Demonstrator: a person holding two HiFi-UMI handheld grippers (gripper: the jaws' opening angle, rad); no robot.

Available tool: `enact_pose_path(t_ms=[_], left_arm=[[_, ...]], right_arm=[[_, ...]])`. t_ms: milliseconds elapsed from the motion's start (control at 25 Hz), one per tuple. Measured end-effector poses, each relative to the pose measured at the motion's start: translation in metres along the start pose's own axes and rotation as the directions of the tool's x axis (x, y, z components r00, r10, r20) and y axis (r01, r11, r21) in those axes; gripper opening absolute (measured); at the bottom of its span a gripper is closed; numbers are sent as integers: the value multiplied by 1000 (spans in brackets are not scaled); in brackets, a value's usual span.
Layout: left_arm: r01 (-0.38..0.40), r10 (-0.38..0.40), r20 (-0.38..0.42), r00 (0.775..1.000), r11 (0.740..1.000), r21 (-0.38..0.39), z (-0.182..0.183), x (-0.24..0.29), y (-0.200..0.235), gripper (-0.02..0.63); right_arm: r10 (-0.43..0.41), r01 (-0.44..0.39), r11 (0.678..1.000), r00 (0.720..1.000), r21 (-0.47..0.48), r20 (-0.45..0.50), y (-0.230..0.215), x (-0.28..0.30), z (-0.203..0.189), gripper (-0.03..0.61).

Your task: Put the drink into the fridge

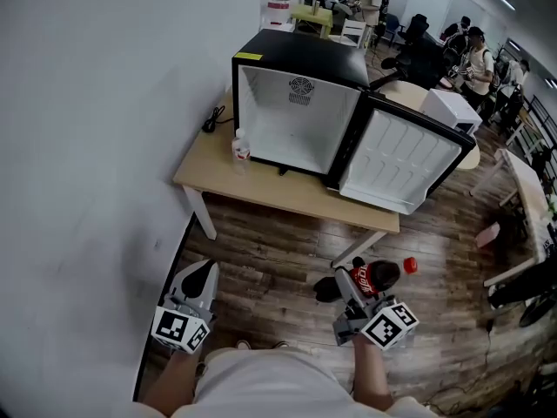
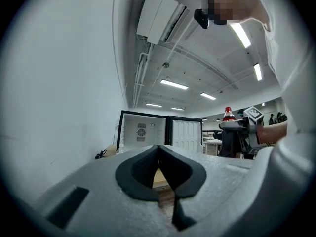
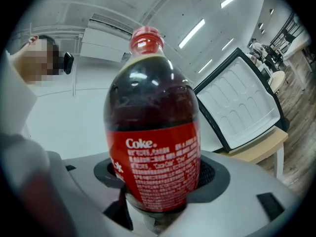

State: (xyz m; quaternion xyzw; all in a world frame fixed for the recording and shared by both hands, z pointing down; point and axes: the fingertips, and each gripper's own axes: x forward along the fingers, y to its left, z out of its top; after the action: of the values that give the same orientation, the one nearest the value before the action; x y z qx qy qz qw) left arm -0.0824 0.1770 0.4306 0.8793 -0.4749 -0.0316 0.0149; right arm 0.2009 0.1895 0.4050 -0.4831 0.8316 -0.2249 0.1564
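Left tongs: pressed together on nothing, held level at our left side, well short of the bench.
Right tongs: pinching the dark cola bottle with the red label and red cap low on its body, the cap standing upright above them.
Drink: in our right tongs, over the wooden floor, not yet at the bench.
Step in hand: we judge it to be the carry toward the fridge.
Grip advice: the hold sits low, so the bottle is likely top-heavy; we keep the tongs level and move without jerks.
Light wooden bench: its front edge lies between us and the fridge, so we lift the drink above it before going forward.
Small clear bottle with a red band: stands just beside the fridge's left front corner; we steer clear of it.
Black mini fridge with a white inside: open, and its inside looks empty.
White-lined door: swung out to the right; we enter left of it and set the base down before spreading the tongs.
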Motion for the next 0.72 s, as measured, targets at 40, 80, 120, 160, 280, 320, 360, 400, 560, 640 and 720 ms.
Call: enact_pose_path(t_ms=[40,80,120,160,280,320,360,400,560,640,720], left_arm=[[-2,2,-5,1000,1000,2,-2,1,-3,14],[-5,5,-11,1000,1000,3,-4,3,-6,14],[-11,11,-18,1000,1000,3,-5,4,-9,14],[-18,18,-24,1000,1000,2,-6,6,-13,14],[-35,35,-41,999,999,9,-9,8,-25,14],[-38,38,-46,998,999,10,-11,8,-29,14],[-39,40,-51,998,999,12,-14,8,-32,14],[-39,40,-57,998,999,14,-17,9,-35,14],[-48,47,-92,995,999,-6,-30,18,-43,14],[-42,41,-93,995,999,-11,-33,27,-43,14],[-31,30,-87,996,999,-9,-33,35,-40,14]], right_arm=[[-1,1,1000,1000,0,-5,-4,-1,0,319],[-2,2,1000,1000,0,-11,-8,-2,0,319],[-2,2,1000,1000,0,-17,-12,-3,0,319],[-1,1,1000,1000,0,-24,-17,-5,-1,319],[15,-15,1000,999,-4,-49,-27,-11,-5,319],[21,-22,1000,998,-10,-56,-28,-14,-6,320],[28,-29,999,998,-17,-61,-30,-16,-7,321],[34,-35,999,997,-21,-65,-31,-16,-6,319],[38,-39,999,995,-9,-95,-42,-15,-13,319],[29,-30,1000,994,-7,-107,-49,-11,-14,319],[23,-24,1000,994,-3,-110,-54,-3,-13,321]])
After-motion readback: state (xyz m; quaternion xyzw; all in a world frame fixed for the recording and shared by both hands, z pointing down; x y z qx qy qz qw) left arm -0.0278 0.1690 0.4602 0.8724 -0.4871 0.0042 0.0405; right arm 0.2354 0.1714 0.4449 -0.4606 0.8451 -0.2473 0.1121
